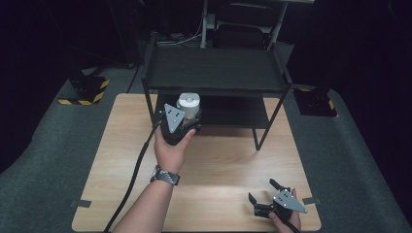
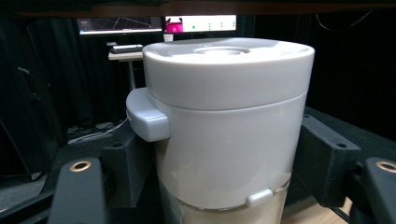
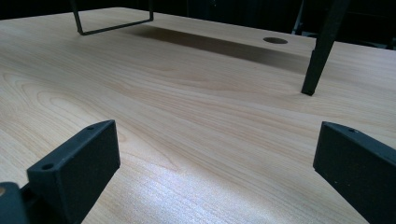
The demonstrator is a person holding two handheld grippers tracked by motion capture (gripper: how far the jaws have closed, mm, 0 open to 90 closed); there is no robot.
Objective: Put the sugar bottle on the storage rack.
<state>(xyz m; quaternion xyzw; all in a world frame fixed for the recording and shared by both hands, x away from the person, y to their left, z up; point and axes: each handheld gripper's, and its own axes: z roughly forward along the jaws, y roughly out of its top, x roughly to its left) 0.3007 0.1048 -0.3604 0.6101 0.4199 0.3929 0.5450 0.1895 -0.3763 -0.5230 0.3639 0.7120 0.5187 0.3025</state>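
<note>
Between the left gripper's [image 1: 187,116] black jaws sits a white cylindrical lidded plastic container [image 2: 226,126], clamped on both sides, at the black metal shelf rack's [image 1: 216,73] lower tier. Right gripper [image 1: 265,194] rests spread wide over the light wooden table [image 1: 218,160].

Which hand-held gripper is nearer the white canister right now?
Left. The left hand-held gripper is clamped around the white canister at the black shelf rack. The right hand-held gripper sits open near the table's front right corner, well away.
</note>
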